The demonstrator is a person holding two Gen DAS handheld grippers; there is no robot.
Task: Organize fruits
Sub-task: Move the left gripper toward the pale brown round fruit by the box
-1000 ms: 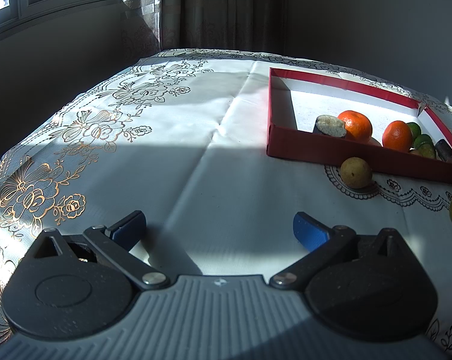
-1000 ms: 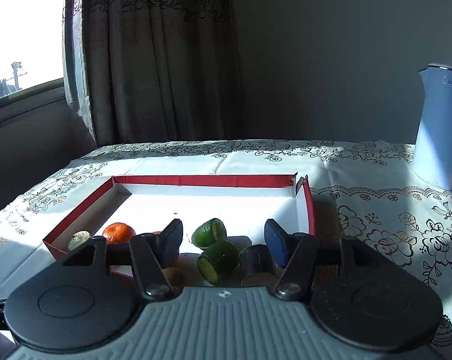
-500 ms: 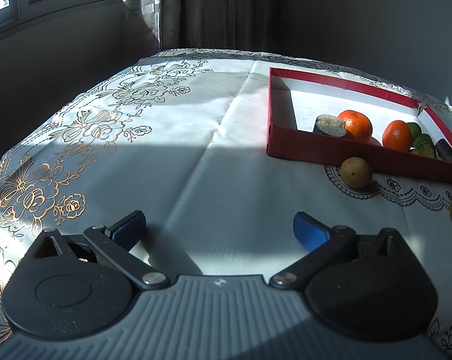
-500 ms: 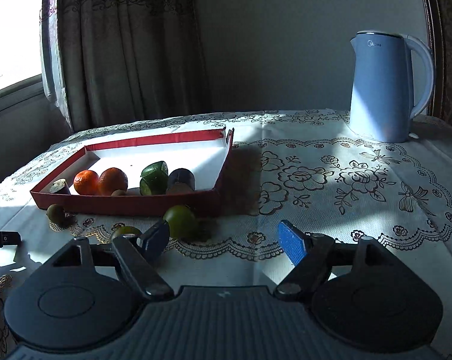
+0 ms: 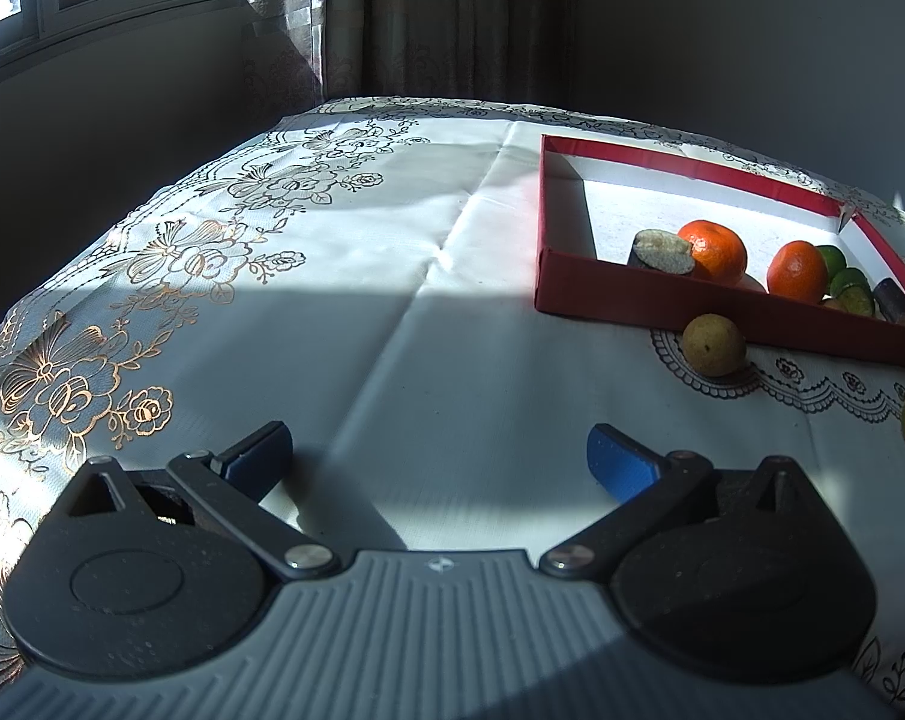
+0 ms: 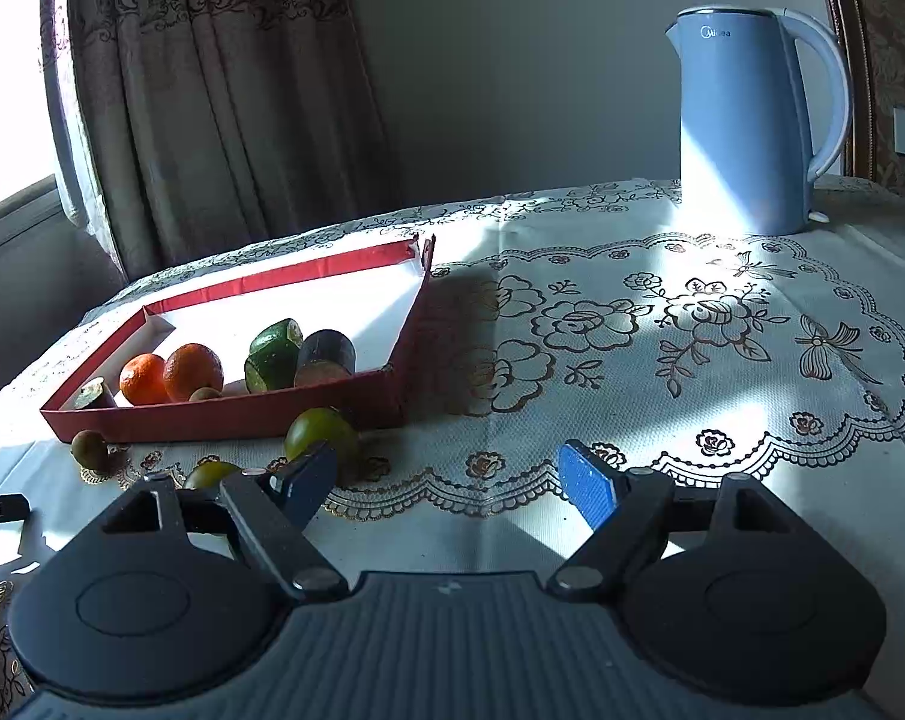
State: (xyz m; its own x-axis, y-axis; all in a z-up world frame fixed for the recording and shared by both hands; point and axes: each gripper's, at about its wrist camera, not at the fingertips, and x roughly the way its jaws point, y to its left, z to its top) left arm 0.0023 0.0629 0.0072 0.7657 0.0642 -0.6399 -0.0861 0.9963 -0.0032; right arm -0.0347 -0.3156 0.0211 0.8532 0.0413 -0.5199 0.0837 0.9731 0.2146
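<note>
Pulling back from red tray (image 6: 224, 420), R gripper (image 6: 446, 474) had left the dark fruit piece (image 6: 326, 354) inside — jaws spread, empty. L gripper (image 5: 440, 456) idle, also spread. Green fruit (image 6: 320, 432) beside tray front, prob. next.

Box (image 6: 224, 420): on the table (image 6: 632, 360), left of the kettle (image 6: 752, 120).
In box: two oranges (image 6: 179, 372), cut pieces (image 6: 299, 351) to their right.
Before box: three fruits (image 6: 320, 435) on the cloth.
Kettle: behind, far right.
</note>
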